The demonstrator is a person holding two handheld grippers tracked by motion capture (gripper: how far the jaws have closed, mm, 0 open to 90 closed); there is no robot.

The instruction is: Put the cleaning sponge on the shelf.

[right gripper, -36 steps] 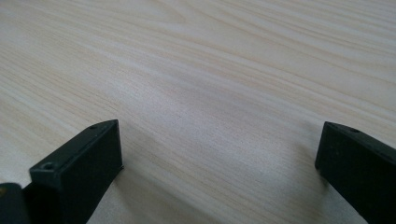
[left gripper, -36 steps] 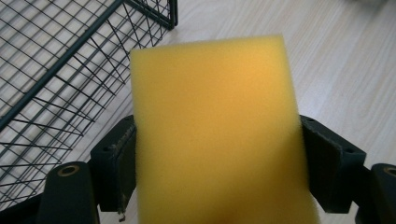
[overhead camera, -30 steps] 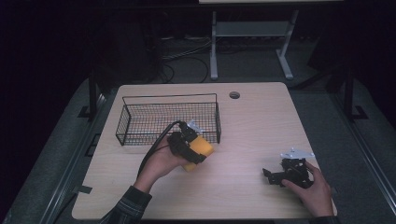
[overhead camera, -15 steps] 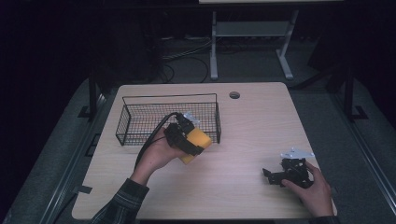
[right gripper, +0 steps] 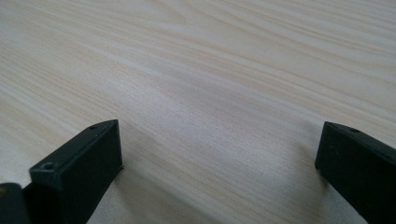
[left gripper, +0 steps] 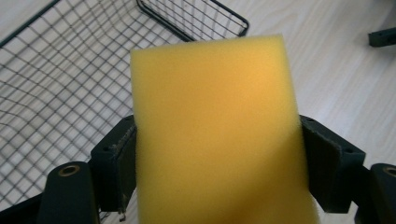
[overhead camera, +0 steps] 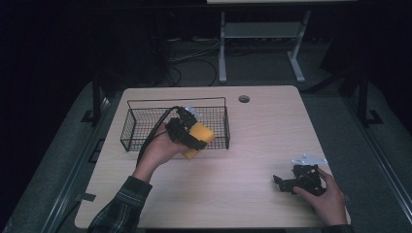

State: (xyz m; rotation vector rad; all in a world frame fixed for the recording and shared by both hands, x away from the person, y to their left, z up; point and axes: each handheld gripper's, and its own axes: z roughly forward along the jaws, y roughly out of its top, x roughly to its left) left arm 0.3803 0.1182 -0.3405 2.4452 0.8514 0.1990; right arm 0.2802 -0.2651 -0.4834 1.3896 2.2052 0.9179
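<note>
A yellow sponge (overhead camera: 200, 137) is clamped between the jaws of my left gripper (overhead camera: 190, 138), held above the near right part of a black wire basket (overhead camera: 141, 138). In the left gripper view the yellow sponge (left gripper: 217, 135) fills the middle, squeezed by both pads (left gripper: 122, 161), with the wire basket (left gripper: 60, 93) below and beyond it. My right gripper (overhead camera: 284, 182) rests low over the table near the front right, held by a hand, jaws wide apart. In the right gripper view my right gripper (right gripper: 219, 163) has only bare wood between its fingers.
The light wooden table (overhead camera: 252, 141) has a round cable hole (overhead camera: 244, 99) at the back. A white stand (overhead camera: 257, 43) and cables lie on the dark floor behind. Part of the other gripper (left gripper: 383, 36) shows at the right edge of the left gripper view.
My left gripper has carried the sponge up and back, from the table in front of the basket to above the basket's near right side. The right gripper has stayed put.
</note>
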